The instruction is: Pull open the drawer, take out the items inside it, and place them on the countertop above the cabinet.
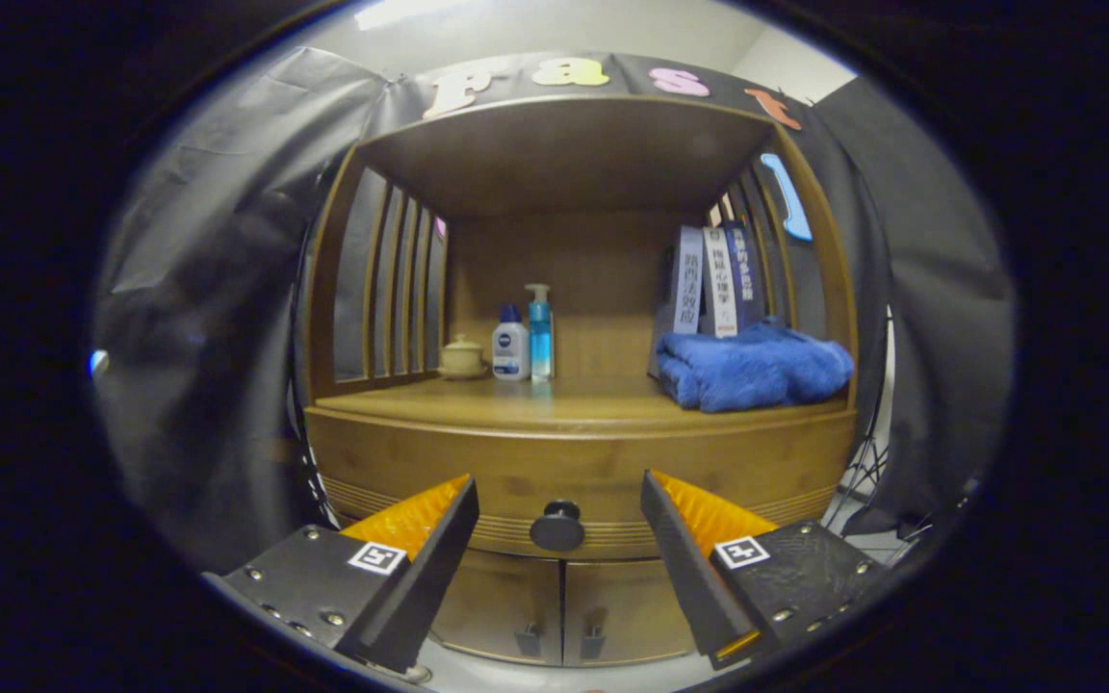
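- The tongs (557, 520) are spread wide and hold nothing; the two fingers point straight at the front of a wooden cabinet (400, 462).
- The drawer (612, 472) is the curved wooden band under the counter (554, 399); it is shut, so the things inside it are hidden and I cannot say what they are.
- The round dark knob (556, 526) sits in the middle of the drawer front; it lies between the two fingers and a little beyond their tips; neither finger touches it.
- So the first step is in hand, which is lining up on the knob; the pull is not yet done, and nothing has been taken out.
- I think the next move calls for going straight in until the knob is well between the fingers; then squeeze on it from both sides; then pull back level so the drawer slides out.
- The knob is small and round, so a squeeze that is off to one side may slip off it.
- The counter already has things on it; a small lidded pot (461, 357), a white bottle (510, 349) and a blue pump bottle (540, 332) stand close together at the back left; a folded blue towel (757, 368) lies on the right with some books (713, 281) upright behind it.
- The bare middle and front of the counter look like the best place for the drawer things.
- Below the drawer are two small doors (502, 602), each with a little handle, I think, though that part is dim.
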A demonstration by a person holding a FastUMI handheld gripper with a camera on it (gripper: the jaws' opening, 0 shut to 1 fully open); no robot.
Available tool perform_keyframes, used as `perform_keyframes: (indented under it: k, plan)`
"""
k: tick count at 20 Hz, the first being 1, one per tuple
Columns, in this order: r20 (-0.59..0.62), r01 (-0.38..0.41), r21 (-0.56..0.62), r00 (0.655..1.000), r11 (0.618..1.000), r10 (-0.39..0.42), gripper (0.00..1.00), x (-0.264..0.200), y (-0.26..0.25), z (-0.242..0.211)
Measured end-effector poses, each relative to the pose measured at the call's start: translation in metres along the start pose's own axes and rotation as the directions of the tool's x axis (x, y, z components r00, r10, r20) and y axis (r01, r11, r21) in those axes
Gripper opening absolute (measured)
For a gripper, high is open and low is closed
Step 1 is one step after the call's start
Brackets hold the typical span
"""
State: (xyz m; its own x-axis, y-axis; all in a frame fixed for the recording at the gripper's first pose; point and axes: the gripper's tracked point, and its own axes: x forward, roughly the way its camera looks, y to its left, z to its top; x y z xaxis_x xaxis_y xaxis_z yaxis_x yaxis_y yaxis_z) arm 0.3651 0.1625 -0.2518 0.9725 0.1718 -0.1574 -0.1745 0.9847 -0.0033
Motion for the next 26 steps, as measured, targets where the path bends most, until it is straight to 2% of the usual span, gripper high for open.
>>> perform_keyframes:
  k: [1,4,8,10,12,15,22,26]
  plan:
    - [-0.014,0.008,0.001,1.0,1.0,-0.008,1.0,0.01,0.0,-0.011]
    - [-0.057,0.029,0.014,0.998,0.999,-0.028,0.88,0.035,0.002,-0.038]
    - [-0.09,0.08,0.066,0.993,0.995,-0.074,0.58,0.069,0.0,-0.062]
    - [-0.141,0.139,0.09,0.982,0.986,-0.125,0.43,0.053,-0.006,-0.057]
    - [-0.163,0.15,0.102,0.978,0.983,-0.132,0.27,0.036,-0.001,-0.055]
    - [-0.177,0.141,0.125,0.977,0.982,-0.118,0.27,0.026,-0.001,-0.057]
    - [-0.196,0.137,0.119,0.974,0.983,-0.112,0.27,-0.07,0.001,-0.056]
    - [-0.21,0.134,0.117,0.972,0.984,-0.108,0.27,-0.109,0.001,-0.057]
